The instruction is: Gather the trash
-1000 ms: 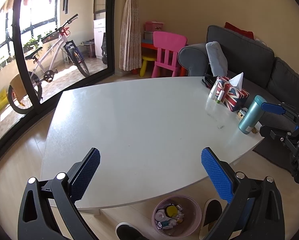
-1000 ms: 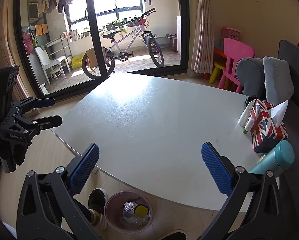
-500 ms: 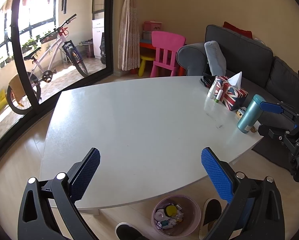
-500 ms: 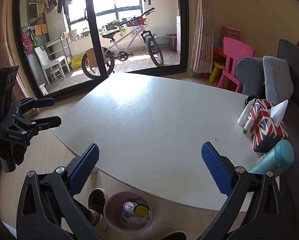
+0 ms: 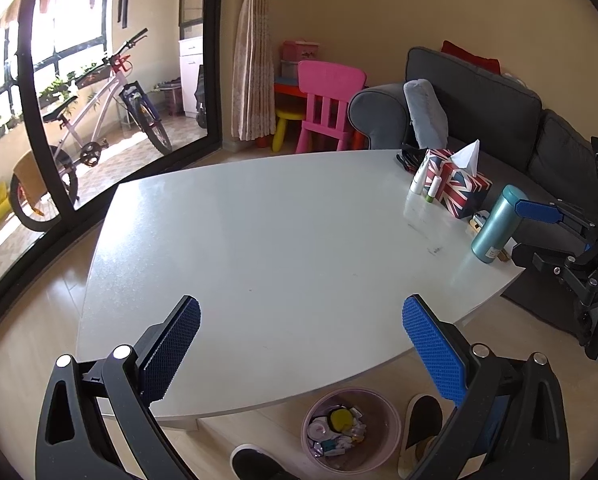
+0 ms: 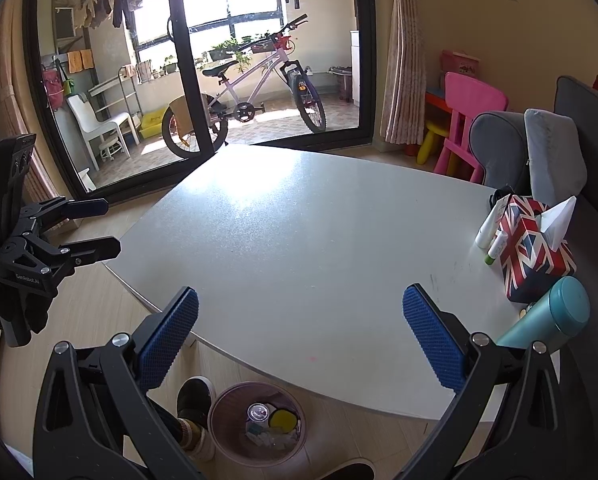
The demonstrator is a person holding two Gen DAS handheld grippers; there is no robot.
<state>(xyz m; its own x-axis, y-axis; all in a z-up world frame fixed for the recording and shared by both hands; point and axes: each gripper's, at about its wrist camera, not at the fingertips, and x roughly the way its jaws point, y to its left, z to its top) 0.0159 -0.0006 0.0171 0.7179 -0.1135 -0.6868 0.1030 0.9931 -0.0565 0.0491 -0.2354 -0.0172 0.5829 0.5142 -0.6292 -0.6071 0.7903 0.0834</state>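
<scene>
A pink translucent waste bin (image 5: 351, 428) stands on the floor under the near edge of the white table (image 5: 279, 232); it holds a can, a yellow lid and scraps, and also shows in the right wrist view (image 6: 257, 424). My left gripper (image 5: 301, 344) is open and empty above the table's near edge. My right gripper (image 6: 299, 334) is open and empty, also above the near edge. Each gripper shows in the other's view: the right one (image 5: 539, 228) beside the bottle, the left one (image 6: 75, 226) off the table's left corner.
A Union Jack tissue box (image 5: 457, 184), small tubes (image 5: 419, 178) and a teal bottle (image 5: 495, 226) stand at the table's right side. A grey sofa (image 5: 499, 112) lies behind. The person's shoes (image 5: 423, 420) are beside the bin. A bicycle (image 6: 251, 100) is behind glass doors.
Both grippers have stayed open and nearly still; the left wrist view has drifted very slightly.
</scene>
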